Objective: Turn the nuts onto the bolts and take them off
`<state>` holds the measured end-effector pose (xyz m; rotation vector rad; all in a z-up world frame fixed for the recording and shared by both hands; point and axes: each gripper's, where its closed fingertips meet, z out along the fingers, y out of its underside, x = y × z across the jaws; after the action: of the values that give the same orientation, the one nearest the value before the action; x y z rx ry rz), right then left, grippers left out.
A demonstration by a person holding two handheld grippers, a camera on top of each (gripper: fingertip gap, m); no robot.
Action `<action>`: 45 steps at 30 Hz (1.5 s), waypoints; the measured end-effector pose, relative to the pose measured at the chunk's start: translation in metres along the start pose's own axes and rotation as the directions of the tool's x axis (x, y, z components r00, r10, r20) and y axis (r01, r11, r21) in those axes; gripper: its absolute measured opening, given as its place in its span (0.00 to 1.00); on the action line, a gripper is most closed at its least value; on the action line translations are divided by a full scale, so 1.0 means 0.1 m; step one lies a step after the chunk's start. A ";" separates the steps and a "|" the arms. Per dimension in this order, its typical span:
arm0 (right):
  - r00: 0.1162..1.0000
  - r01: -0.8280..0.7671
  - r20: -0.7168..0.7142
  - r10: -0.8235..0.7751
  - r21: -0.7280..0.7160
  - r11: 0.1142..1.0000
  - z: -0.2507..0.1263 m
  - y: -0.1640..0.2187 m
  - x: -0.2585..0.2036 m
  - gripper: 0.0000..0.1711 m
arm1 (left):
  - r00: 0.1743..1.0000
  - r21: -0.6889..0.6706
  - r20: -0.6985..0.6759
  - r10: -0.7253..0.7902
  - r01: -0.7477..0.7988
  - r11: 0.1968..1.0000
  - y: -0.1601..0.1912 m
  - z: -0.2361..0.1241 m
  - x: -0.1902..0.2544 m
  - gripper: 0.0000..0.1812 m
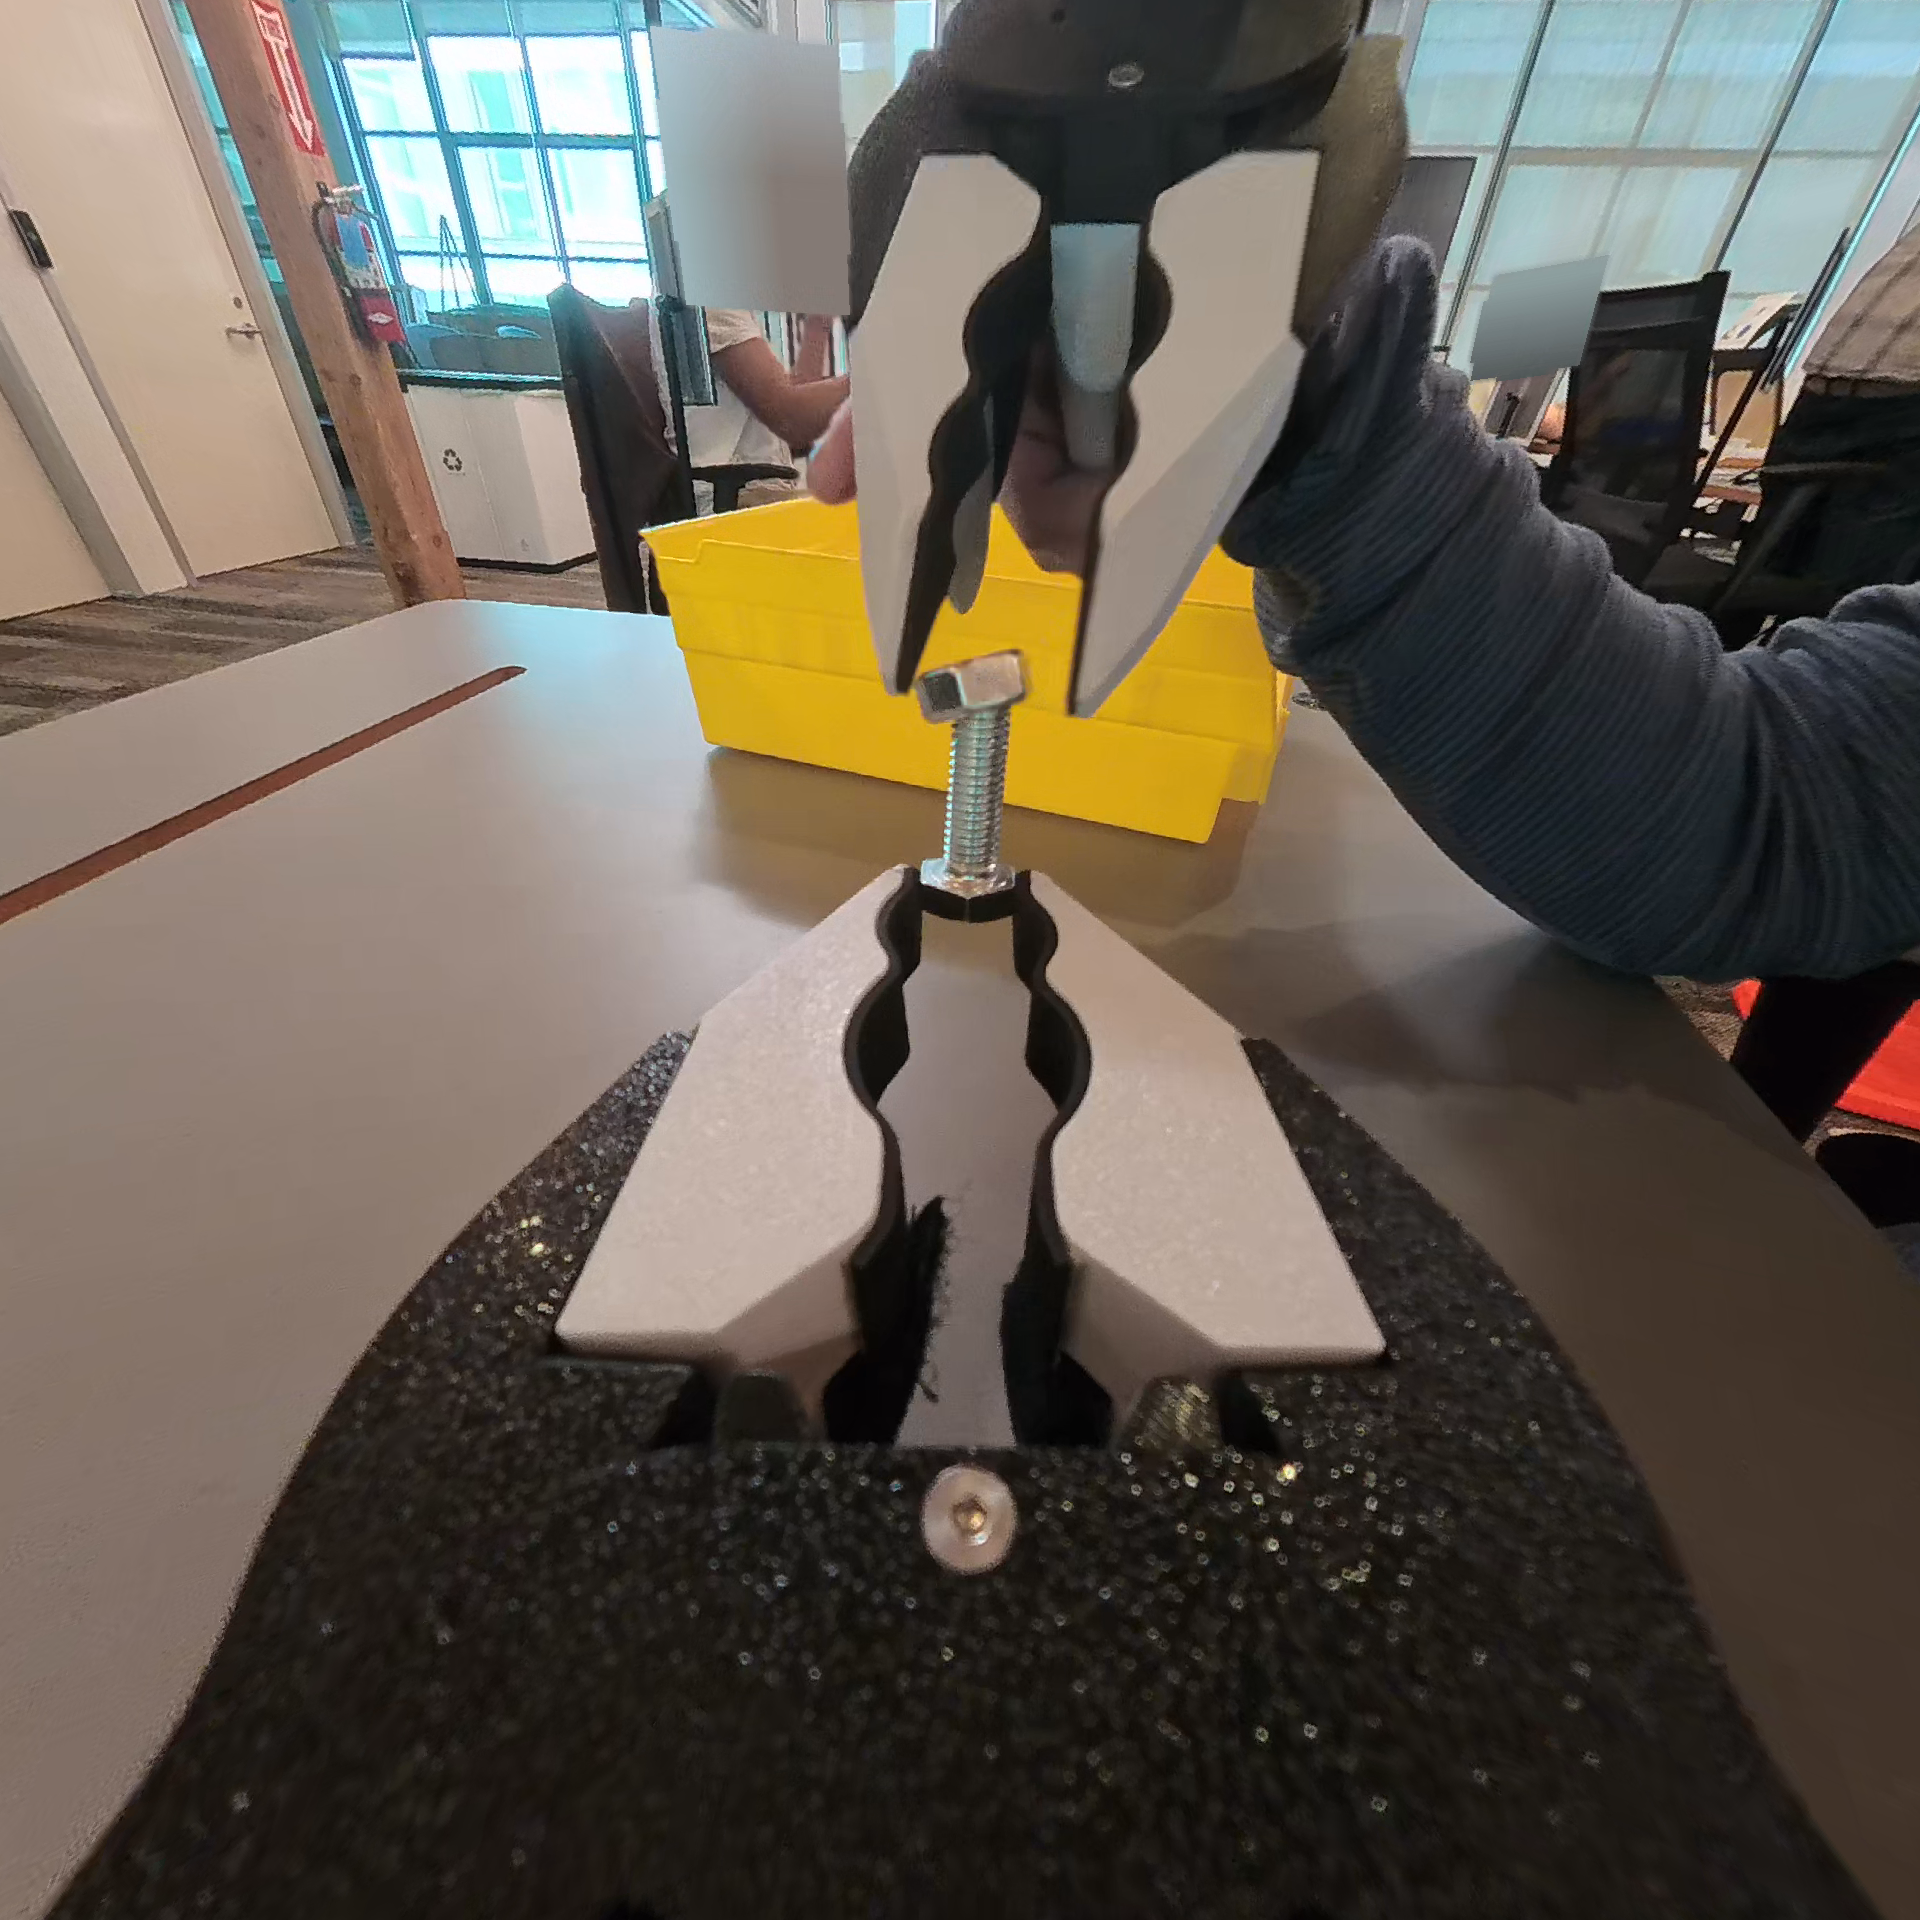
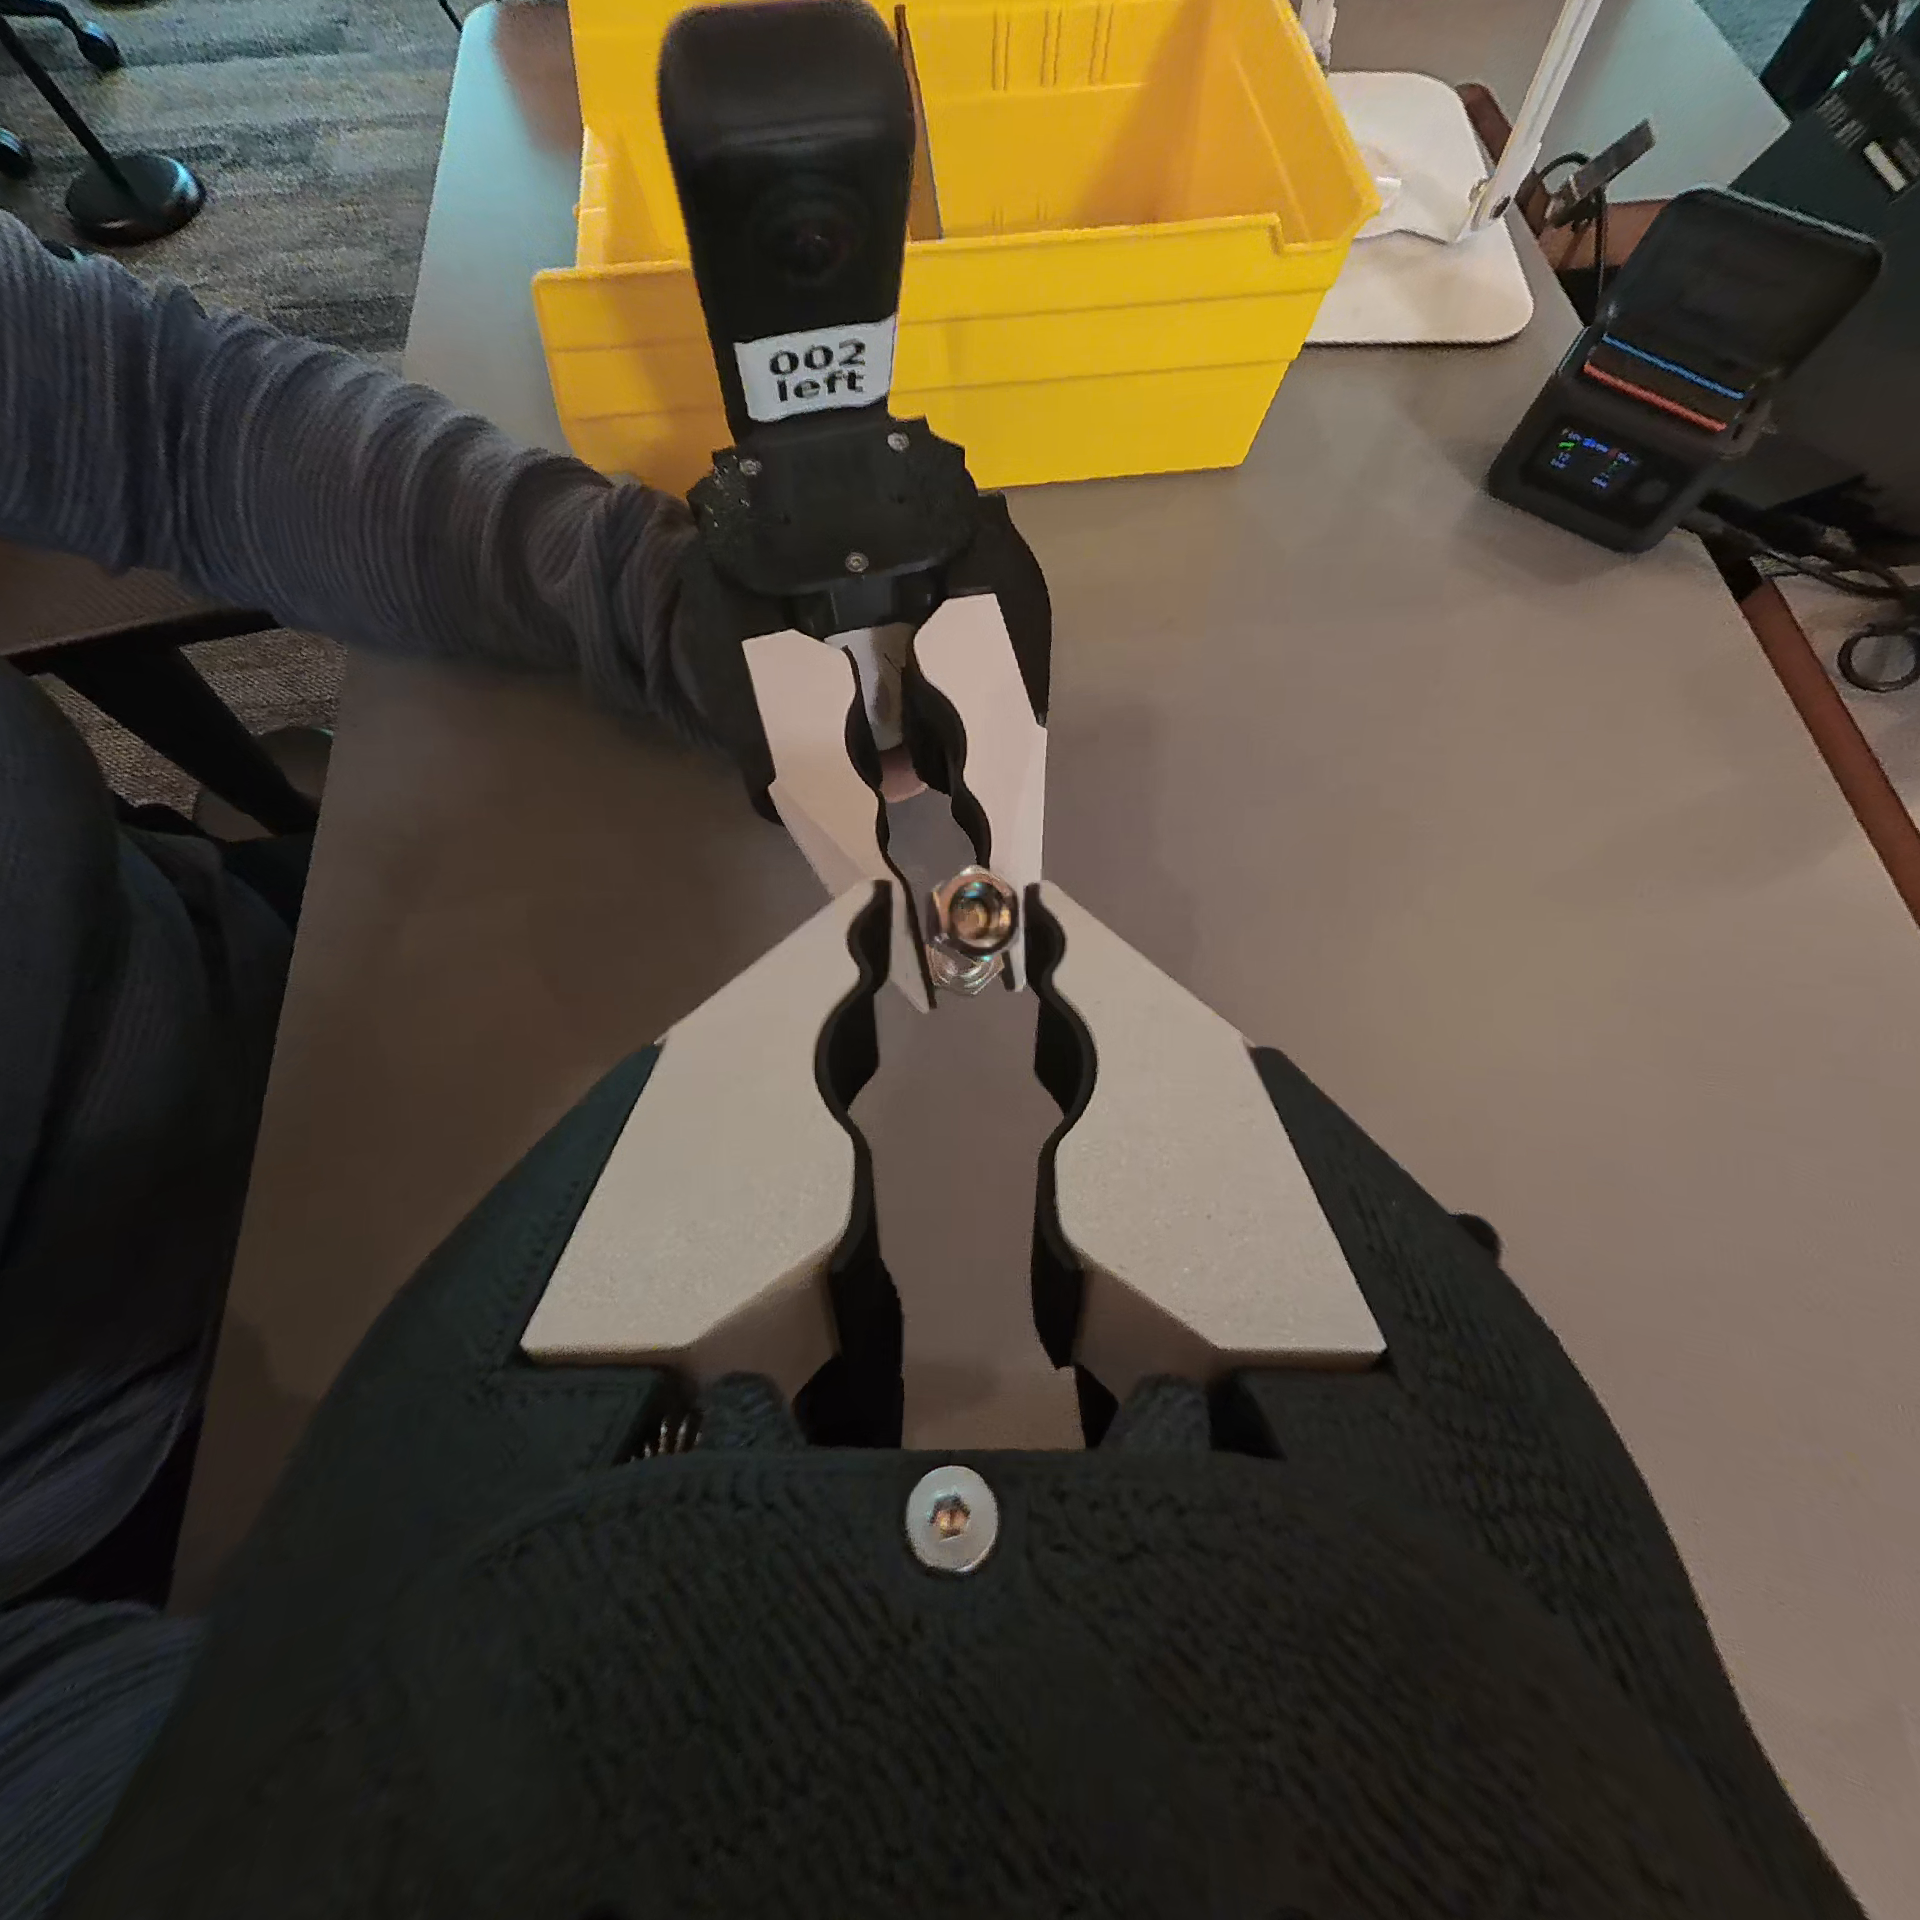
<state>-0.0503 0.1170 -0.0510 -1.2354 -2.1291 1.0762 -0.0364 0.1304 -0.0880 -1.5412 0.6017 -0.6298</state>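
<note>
A silver bolt (image 1: 974, 790) stands upright above the grey table (image 1: 416, 987). My left gripper (image 1: 971, 899) is shut on the thin hex nut (image 1: 968, 878) at the bolt's lower end. My right gripper (image 1: 987, 696) comes down from above and straddles the bolt's hex head (image 1: 971, 686), open, with small gaps on each side. In the right wrist view I look down on the head (image 2: 971, 914) between the right gripper's (image 2: 961, 899) tips. The left gripper (image 2: 966, 987) reaches in from the far side, its tips under the head.
A yellow bin (image 1: 1091, 779) stands just behind the bolt and also shows in the right wrist view (image 2: 1091, 343). A black device with a small screen (image 2: 1662, 416) and a white base (image 2: 1423, 208) sit at the right. A blue sleeve (image 1: 1507, 675) comes in from the right. Only a small space, under 4 cm, lies between the two pairs of fingers.
</note>
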 end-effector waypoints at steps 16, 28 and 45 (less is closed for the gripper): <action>0.941 0.118 -0.327 0.091 0.567 0.815 -0.31 -0.54 0.27 0.36 | 0.997 0.157 0.061 -0.048 0.038 0.987 -0.19 -0.15 -0.15 0.09; 0.956 -0.290 0.156 0.249 0.639 0.712 -0.06 -0.24 -0.09 0.25 | 0.992 0.151 -0.125 -0.002 0.021 0.988 -0.19 -0.10 0.15 0.08; 0.984 -0.179 0.123 0.132 0.569 0.803 -0.06 -0.16 -0.26 0.10 | 0.975 0.076 -0.221 -0.025 0.043 0.996 -0.10 -0.02 0.32 0.08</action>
<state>-0.0410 0.0920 -0.0348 -1.0808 -1.5648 1.7093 -0.0150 0.1067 -0.0762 -1.4188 0.7092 -0.8488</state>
